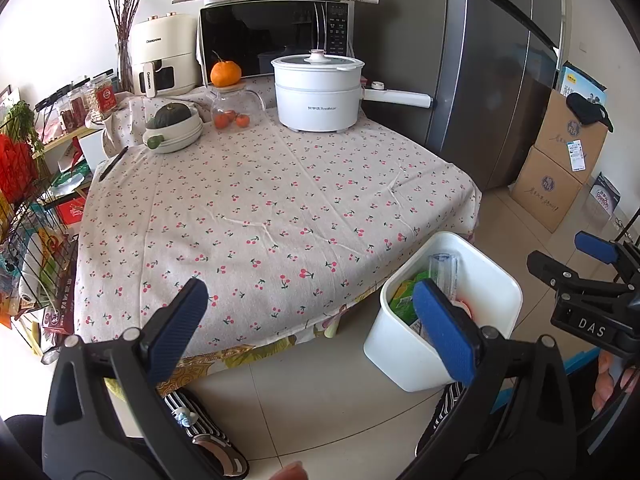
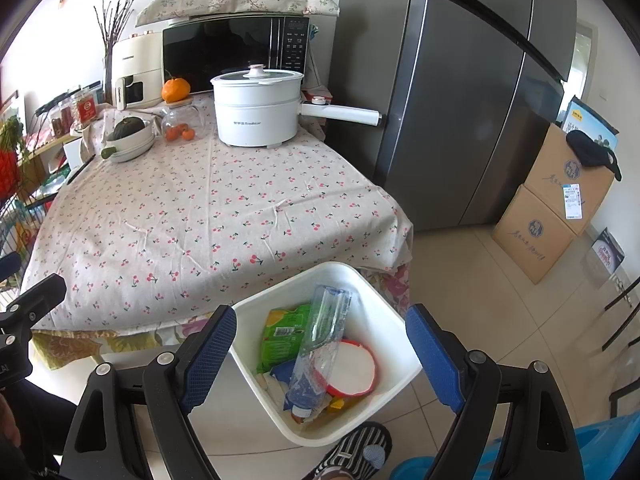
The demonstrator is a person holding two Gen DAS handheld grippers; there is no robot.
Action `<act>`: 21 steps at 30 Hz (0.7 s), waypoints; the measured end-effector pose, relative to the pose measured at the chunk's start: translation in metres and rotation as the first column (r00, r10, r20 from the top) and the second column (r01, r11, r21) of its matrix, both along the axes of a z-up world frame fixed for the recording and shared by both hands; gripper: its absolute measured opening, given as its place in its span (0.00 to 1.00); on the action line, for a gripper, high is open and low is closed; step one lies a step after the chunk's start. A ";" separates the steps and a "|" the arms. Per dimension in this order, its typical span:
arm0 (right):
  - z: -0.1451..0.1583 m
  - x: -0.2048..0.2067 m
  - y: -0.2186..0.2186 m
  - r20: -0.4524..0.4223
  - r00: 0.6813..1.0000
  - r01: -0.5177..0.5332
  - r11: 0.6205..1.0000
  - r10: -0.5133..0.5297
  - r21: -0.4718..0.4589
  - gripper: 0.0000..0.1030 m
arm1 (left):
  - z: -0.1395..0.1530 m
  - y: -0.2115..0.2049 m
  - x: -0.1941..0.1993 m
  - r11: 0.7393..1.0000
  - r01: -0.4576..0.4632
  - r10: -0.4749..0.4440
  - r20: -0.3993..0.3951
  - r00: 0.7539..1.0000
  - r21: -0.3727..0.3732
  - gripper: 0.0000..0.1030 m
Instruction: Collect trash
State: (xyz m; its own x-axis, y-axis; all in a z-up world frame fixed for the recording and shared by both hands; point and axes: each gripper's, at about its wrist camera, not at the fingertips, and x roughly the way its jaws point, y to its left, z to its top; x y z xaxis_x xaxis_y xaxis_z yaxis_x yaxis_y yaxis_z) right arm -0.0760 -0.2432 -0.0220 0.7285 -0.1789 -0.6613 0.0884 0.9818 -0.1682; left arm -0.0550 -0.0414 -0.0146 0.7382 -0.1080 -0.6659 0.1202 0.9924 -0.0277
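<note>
A white bin [image 2: 384, 300] stands on the tiled floor by the table's near corner. In it lie a green packet [image 2: 284, 336], a clear plastic bottle [image 2: 320, 344] and a red-rimmed white lid [image 2: 354, 368]. My right gripper [image 2: 322, 360] hovers above the bin, open, its blue pads [image 2: 208, 360] apart and nothing between them. My left gripper [image 1: 316, 332] is open too and holds nothing; it is over the table's near edge, with the bin [image 1: 492, 292] to its right. The right gripper [image 1: 576, 260] shows at the right edge of the left wrist view.
The table [image 1: 280, 200] has a cherry-print cloth. At its back stand a white electric pot [image 1: 318, 92], a jar of small oranges [image 1: 232, 114], a bowl with a squash [image 1: 176, 128] and a microwave [image 1: 272, 36]. A grey fridge [image 2: 472, 100] and cardboard boxes [image 2: 552, 208] are to the right, a wire rack [image 1: 28, 240] to the left. Striped slippers [image 1: 208, 436] are on the floor.
</note>
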 end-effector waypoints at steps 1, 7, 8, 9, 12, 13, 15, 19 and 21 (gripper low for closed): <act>0.000 0.000 0.000 0.000 1.000 0.000 1.000 0.000 0.000 0.86 | 0.000 0.000 0.000 1.000 0.000 0.000 0.000 1.000 0.000 0.99; -0.001 0.000 0.000 0.001 1.000 0.003 1.000 -0.003 0.000 0.86 | 0.000 -0.001 0.000 1.000 0.003 -0.003 -0.003 1.000 0.000 0.99; -0.001 0.000 0.000 0.001 1.000 0.003 1.000 -0.003 0.000 0.86 | 0.000 -0.001 0.000 1.000 0.003 -0.003 -0.004 1.000 0.001 0.99; -0.001 0.000 0.000 0.000 1.000 0.004 1.000 -0.004 0.000 0.86 | 0.000 -0.001 0.000 1.000 0.003 -0.003 -0.005 1.000 -0.002 0.99; -0.001 0.000 0.000 -0.002 1.000 0.006 1.000 -0.006 0.002 0.86 | 0.000 0.000 0.000 1.000 0.006 -0.006 -0.008 1.000 -0.004 0.99; -0.001 -0.001 0.000 -0.002 1.000 0.006 1.000 -0.006 0.002 0.86 | 0.000 0.000 0.000 1.000 0.007 -0.007 -0.008 1.000 -0.004 0.99; -0.001 0.000 0.000 -0.002 1.000 0.006 1.000 -0.006 0.000 0.86 | 0.000 0.000 0.000 1.000 0.006 -0.006 -0.009 1.000 -0.004 0.99; -0.002 0.001 -0.001 -0.004 1.000 0.011 1.000 -0.011 0.001 0.86 | -0.002 0.001 0.000 1.000 0.008 -0.008 -0.016 1.000 -0.006 0.99; -0.001 0.001 -0.001 -0.002 1.000 0.016 1.000 -0.016 0.002 0.86 | -0.002 0.001 -0.001 1.000 0.009 -0.009 -0.019 1.000 -0.007 0.99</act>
